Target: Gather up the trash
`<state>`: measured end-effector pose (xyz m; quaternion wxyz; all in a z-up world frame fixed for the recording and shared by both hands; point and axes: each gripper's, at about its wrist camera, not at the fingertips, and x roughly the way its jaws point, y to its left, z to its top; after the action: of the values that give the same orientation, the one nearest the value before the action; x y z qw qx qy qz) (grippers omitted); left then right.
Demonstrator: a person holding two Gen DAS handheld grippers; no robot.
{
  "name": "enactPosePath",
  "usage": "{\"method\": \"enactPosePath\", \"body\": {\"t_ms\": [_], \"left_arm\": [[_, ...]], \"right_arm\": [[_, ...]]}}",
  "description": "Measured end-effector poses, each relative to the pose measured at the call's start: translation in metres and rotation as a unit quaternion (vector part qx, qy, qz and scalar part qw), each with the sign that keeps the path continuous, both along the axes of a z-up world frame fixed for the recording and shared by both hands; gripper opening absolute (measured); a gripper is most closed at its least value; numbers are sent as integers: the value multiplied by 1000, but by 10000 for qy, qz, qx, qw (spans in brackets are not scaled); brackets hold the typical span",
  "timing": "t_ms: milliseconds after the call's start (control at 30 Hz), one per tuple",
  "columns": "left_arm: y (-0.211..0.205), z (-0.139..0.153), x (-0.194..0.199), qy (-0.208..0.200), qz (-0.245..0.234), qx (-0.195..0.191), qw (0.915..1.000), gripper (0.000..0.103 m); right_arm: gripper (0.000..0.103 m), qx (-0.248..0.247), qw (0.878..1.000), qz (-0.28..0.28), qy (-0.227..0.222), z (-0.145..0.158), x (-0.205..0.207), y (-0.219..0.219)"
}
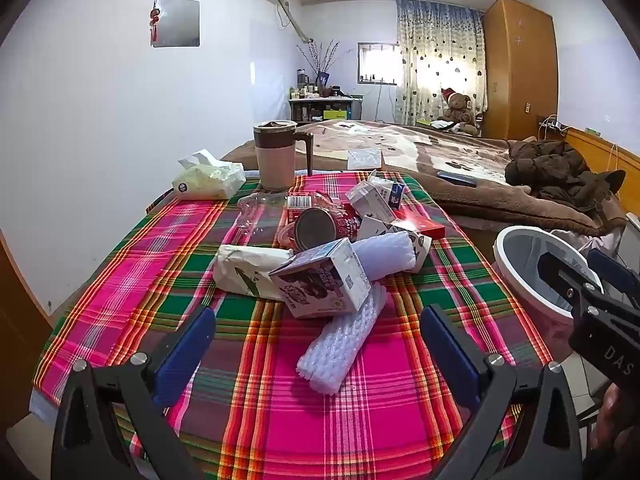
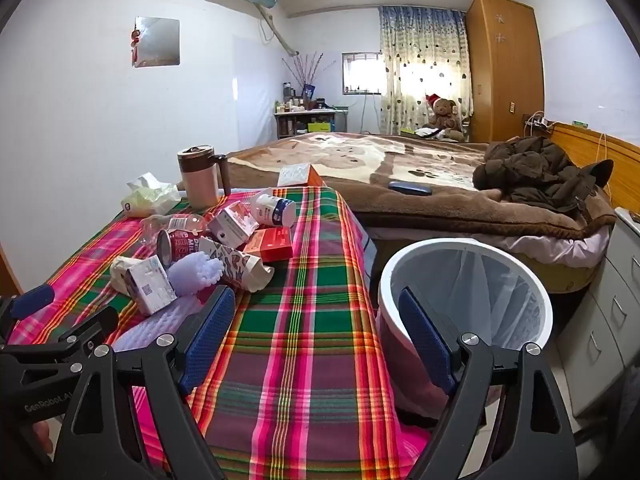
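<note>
A pile of trash lies on the plaid tablecloth (image 1: pixel 256 420): a milk carton (image 1: pixel 324 278), a white foam sleeve (image 1: pixel 344 340), a crumpled white wrapper (image 1: pixel 248 266), a red can (image 1: pixel 320 226), a clear plastic bottle (image 1: pixel 260 208), small cartons (image 1: pixel 374 200) and a red box (image 1: pixel 424 224). My left gripper (image 1: pixel 316 354) is open and empty, its fingers either side of the foam sleeve. My right gripper (image 2: pixel 316 332) is open and empty over the table's right edge, beside the white bin (image 2: pixel 466 304). The pile shows at left in the right wrist view (image 2: pixel 208 252).
A brown-and-pink mug (image 1: pixel 278 156) and a tissue pack (image 1: pixel 208 178) stand at the table's far end. The bin (image 1: pixel 532 268) sits on the floor right of the table. A bed (image 2: pixel 400 176) with a brown blanket lies behind; drawers (image 2: pixel 608 300) stand at the right.
</note>
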<state>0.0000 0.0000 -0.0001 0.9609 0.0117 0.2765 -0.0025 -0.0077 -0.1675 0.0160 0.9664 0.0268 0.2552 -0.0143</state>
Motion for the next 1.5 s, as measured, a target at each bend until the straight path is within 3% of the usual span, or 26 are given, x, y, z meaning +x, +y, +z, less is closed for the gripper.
{"method": "enactPosePath", "body": {"t_ms": [1500], "left_arm": [[5,-2,-1,81,56,-62,9999,103]], "right_arm": [[86,49,10000,-7,-32,-3,0,-2]]}}
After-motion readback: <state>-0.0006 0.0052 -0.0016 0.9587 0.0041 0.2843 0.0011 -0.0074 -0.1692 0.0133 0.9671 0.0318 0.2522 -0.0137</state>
